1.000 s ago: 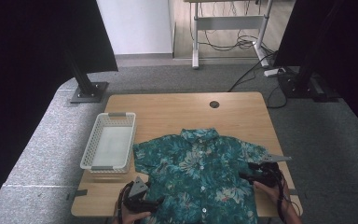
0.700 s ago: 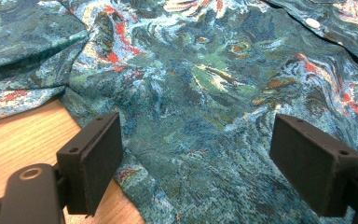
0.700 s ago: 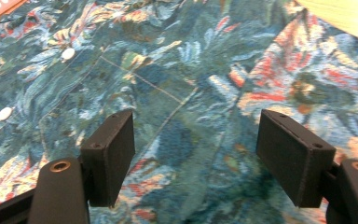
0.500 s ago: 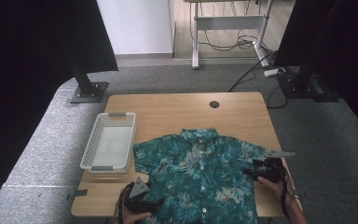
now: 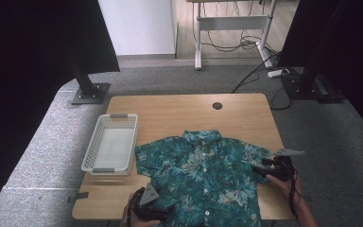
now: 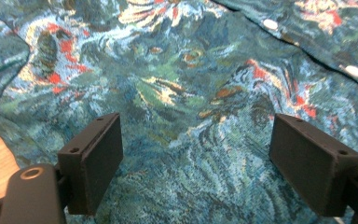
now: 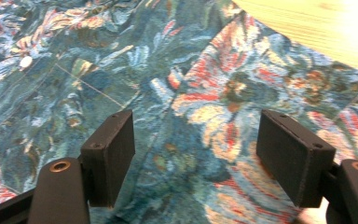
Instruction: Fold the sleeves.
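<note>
Left gripper (image 6: 196, 163) spread over floral shirt (image 5: 203, 175), right gripper (image 7: 196, 158) spread at its sleeve, basket (image 5: 90, 161) in high view.

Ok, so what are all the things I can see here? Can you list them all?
shirt: one, teal with a flower print, spread flat on the near half of the table.
basket: one, white, left of the shirt.
table: one, light wood, a round hole near its far edge.
desk: one, white-legged, in the background with cables on the floor.
left gripper: one, black, open over the shirt's near left hem.
right gripper: one, black, open over the shirt's right sleeve.
</note>
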